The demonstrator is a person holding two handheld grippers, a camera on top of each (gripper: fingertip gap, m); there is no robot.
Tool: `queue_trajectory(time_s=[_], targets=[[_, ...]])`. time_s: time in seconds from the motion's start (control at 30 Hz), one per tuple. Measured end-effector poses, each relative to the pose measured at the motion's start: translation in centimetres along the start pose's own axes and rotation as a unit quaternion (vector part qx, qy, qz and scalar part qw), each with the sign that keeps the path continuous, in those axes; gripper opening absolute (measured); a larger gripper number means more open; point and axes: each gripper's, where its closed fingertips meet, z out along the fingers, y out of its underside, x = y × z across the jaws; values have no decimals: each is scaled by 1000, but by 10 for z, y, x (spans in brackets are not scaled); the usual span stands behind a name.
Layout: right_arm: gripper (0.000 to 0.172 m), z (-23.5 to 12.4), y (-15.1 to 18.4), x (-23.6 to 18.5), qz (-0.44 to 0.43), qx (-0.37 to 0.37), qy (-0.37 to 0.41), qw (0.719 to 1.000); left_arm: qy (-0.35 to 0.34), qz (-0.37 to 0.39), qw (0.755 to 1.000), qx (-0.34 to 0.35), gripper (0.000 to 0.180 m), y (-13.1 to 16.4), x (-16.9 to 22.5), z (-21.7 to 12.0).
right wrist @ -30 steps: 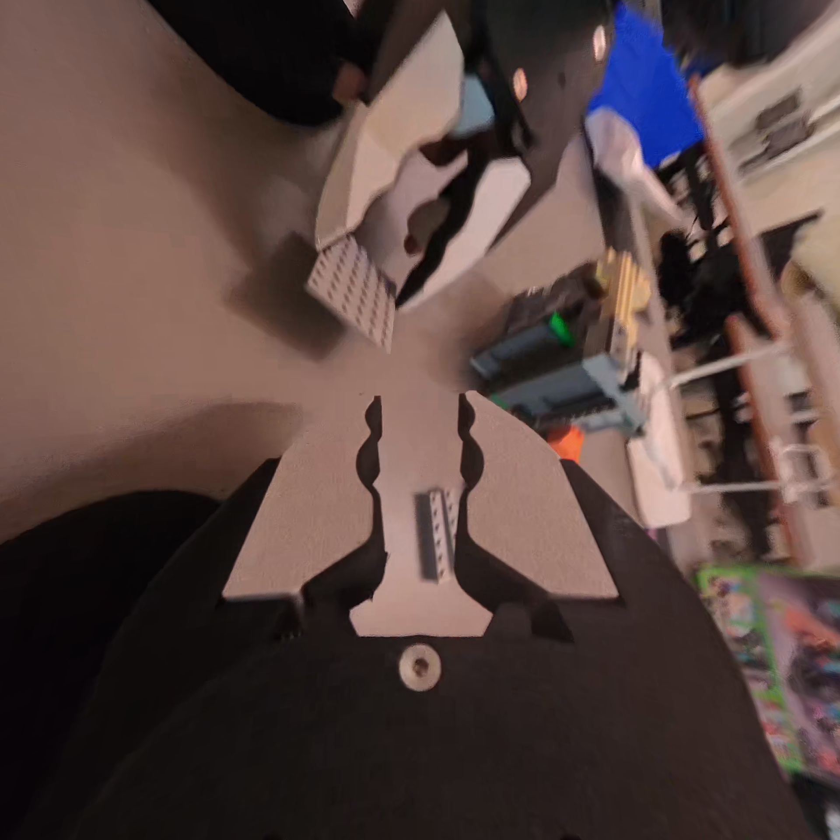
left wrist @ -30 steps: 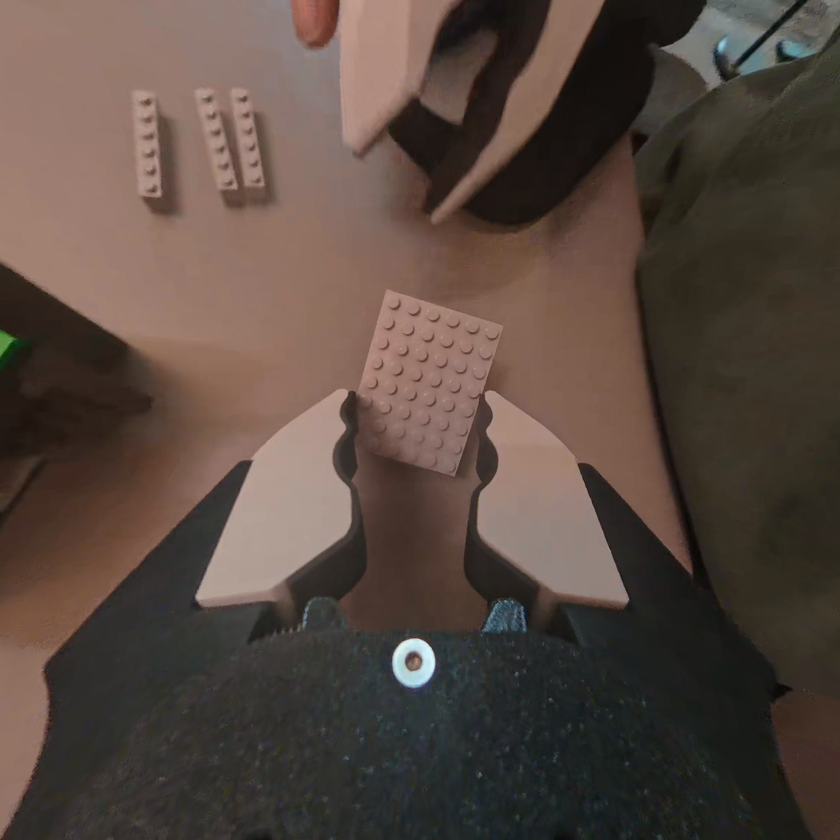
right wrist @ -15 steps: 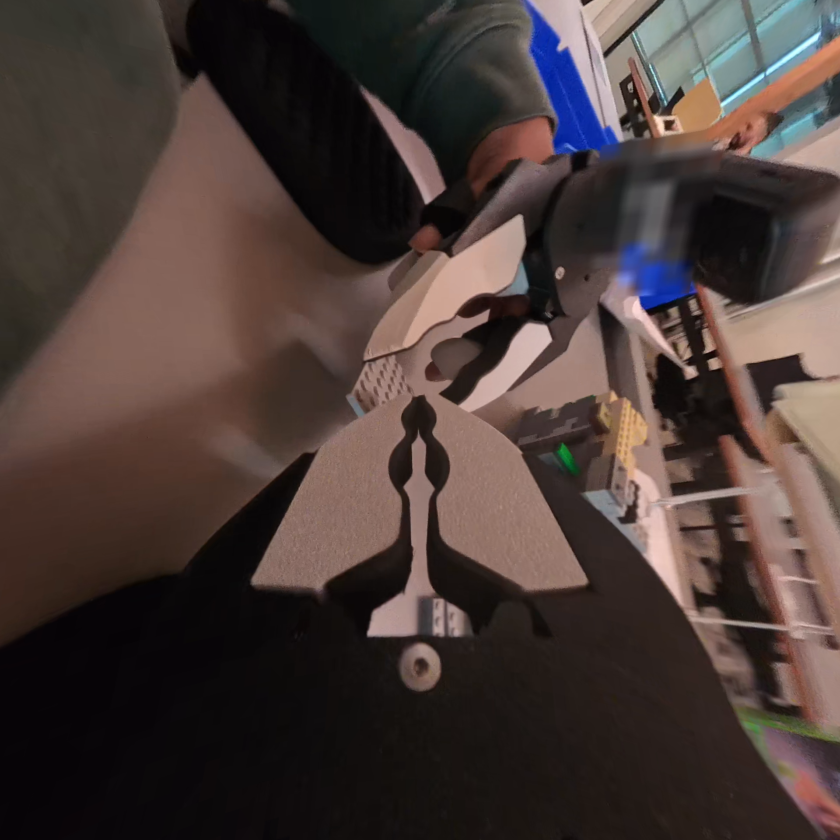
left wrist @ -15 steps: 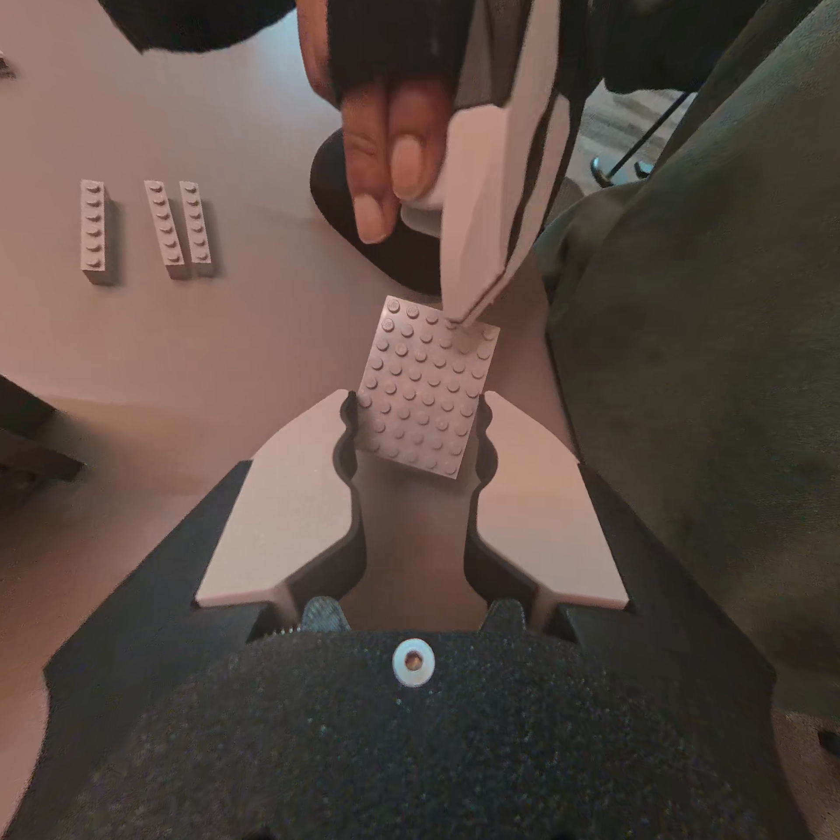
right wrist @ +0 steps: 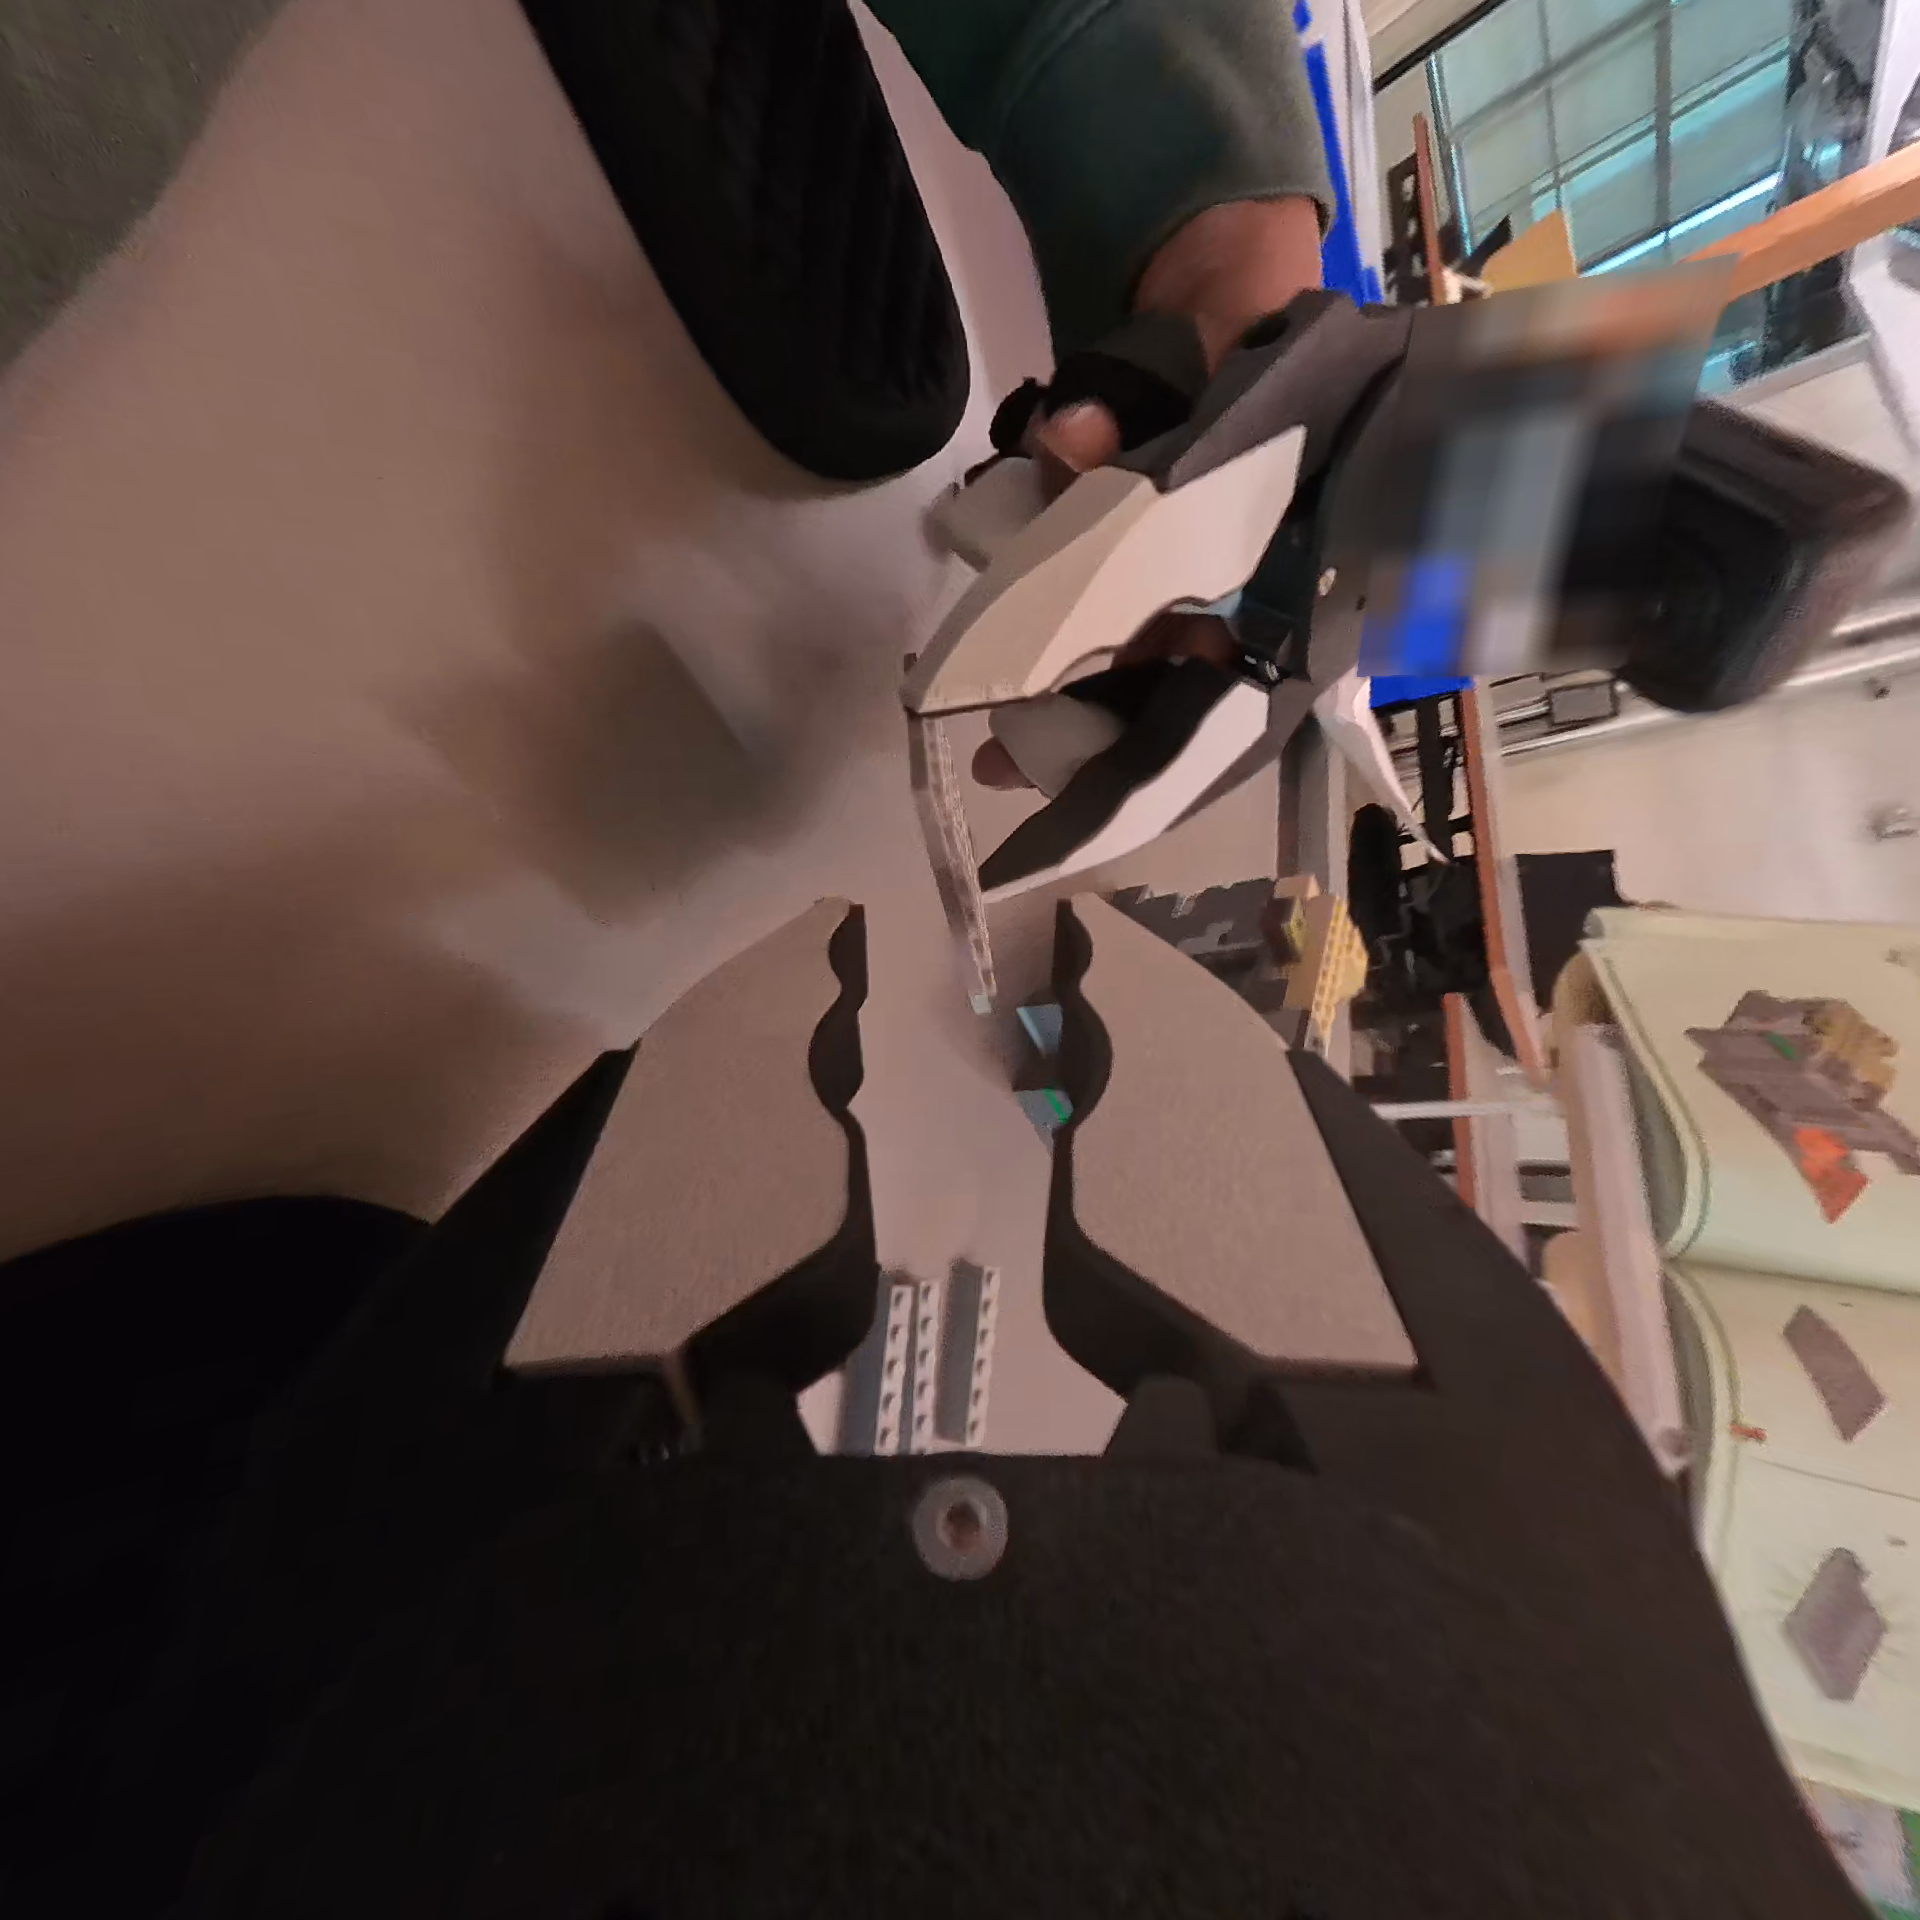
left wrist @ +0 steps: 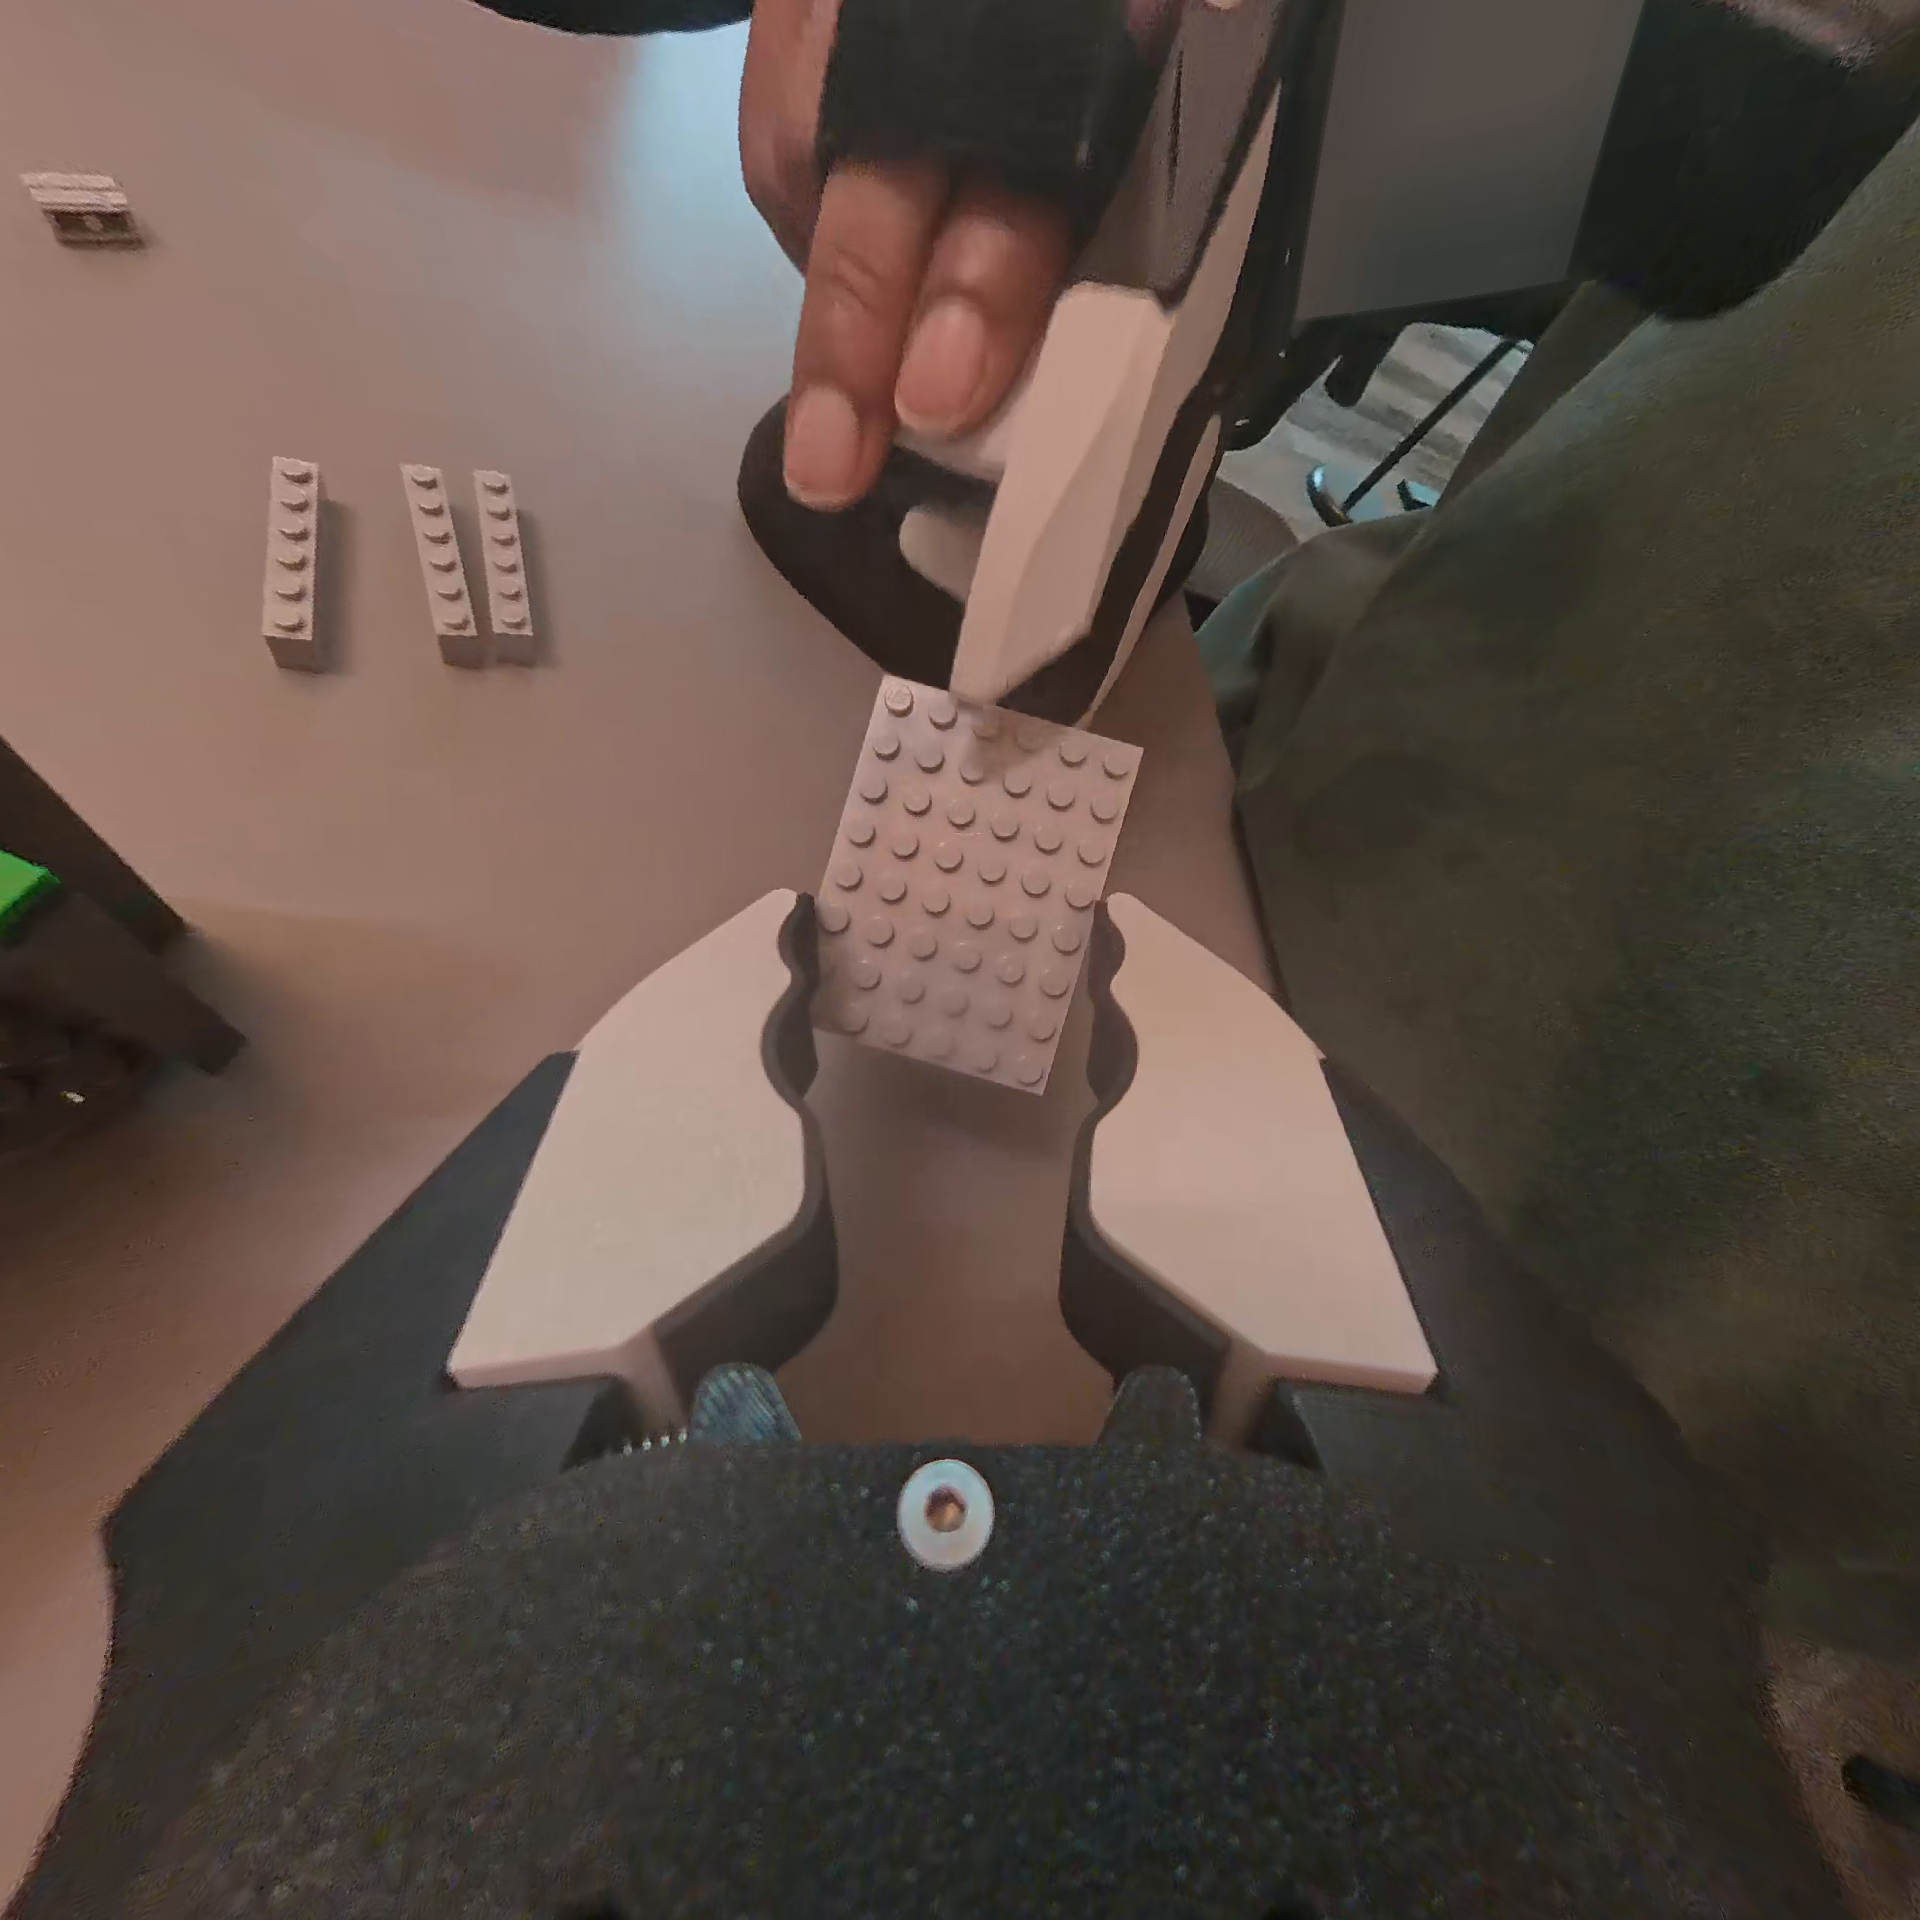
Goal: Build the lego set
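We count one grey studded plate (left wrist: 966, 894), held up off the beige table (left wrist: 520, 831) by our left gripper (left wrist: 951, 961); its two fingers clamp the plate's long edges, left pad (left wrist: 795, 977) against the left edge, right pad (left wrist: 1107, 987) at the right edge. The plate sits slightly skewed in the grasp, six studs across.

Our right gripper (right wrist: 961, 956) has its fingers apart with nothing clamped. In the right wrist view the plate (right wrist: 956, 842) shows edge-on just ahead of the gap between those tips, not touched by the pads. In the left wrist view one right-gripper fingertip (left wrist: 997, 665) is at the plate's far edge; whether it touches we cannot tell. One hand (left wrist: 894, 312) in a black fingerless glove grips that tool.

Three long grey bricks (left wrist: 400, 561) lie on the table at the left: one alone, two touching side by side. One small grey piece (left wrist: 78, 208) lies further off at top left. One dark brick build (right wrist: 1247, 935) with tan parts stands past the right gripper. One open booklet (right wrist: 1766, 1247) lies at the right edge.
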Motion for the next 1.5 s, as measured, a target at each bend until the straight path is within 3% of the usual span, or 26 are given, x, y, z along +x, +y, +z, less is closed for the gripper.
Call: queue_trajectory(time_s=[0.1, 0.13, 0.17, 0.23, 0.3, 0.4, 0.47, 0.67, 0.73, 0.87, 1.03, 1.07, 1.13, 1.2, 1.27, 1.37, 1.5], targets=[[6, 8, -4, -5, -51, -5, 4, 999, 11, 0, 1000, -2, 50, -1, 6, 3], [5, 9, -4, -5, -49, -9, 2, 999, 2, 3, 1000, -5, 47, 1, 5, 3], [5, 10, 0, -8, -15, -22, -23, 999, 0, 9, 1000, 5, 37, -2, 6, 0], [5, 8, 3, -7, 109, -6, -58, 992, -18, 28, 999, 32, 46, -9, 9, -9], [5, 3, 8, -1, 242, 14, -90, 966, -77, 69, 993, 55, 53, -17, 5, -20], [4, -3, 10, 13, 464, 57, -142, 873, -181, 163, 967, 73, 57, -29, 5, -29], [4, -5, 12, 24, 567, 83, -159, 804, -247, 204, 944, 82, 58, -36, 5, -32], [4, -9, -1, 40, 744, 166, -235, 604, -357, 291, 881, 107, 67, -42, 8, -28], [4, -7, -6, 40, 767, 182, -254, 561, -371, 305, 871, 107, 64, -42, 8, -27], [4, -6, -13, 34, 781, 194, -284, 521, -381, 326, 860, 94, 52, -40, 8, -26], [5, -5, -9, 28, 782, 178, -297, 519, -366, 302, 876, 85, 51, -36, 2, -21], [6, -5, -6, 27, 774, 168, -293, 536, -358, 288, 884, 85, 51, -34, -1, -19], [28, -9, 8, 27, 744, 133, -269, 597, -320, 232, 916, 68, 51, -22, -11, -9], [29, -16, 37, 28, 694, 76, -220, 681, -281, 167, 944, 37, 51, -6, -24, 2], [26, -26, 64, 31, 645, 24, -172, 744, -246, 112, 963, 15, 51, 6, -34, 10], [22, -38, 93, 30, 590, -41, -131, 796, -232, 64, 971, -5, 51, 16, -47, 15], [21, -44, 113, 20, 538, -99, -114, 829, -240, 61, 969, -20, 51, 19, -57, 20]])
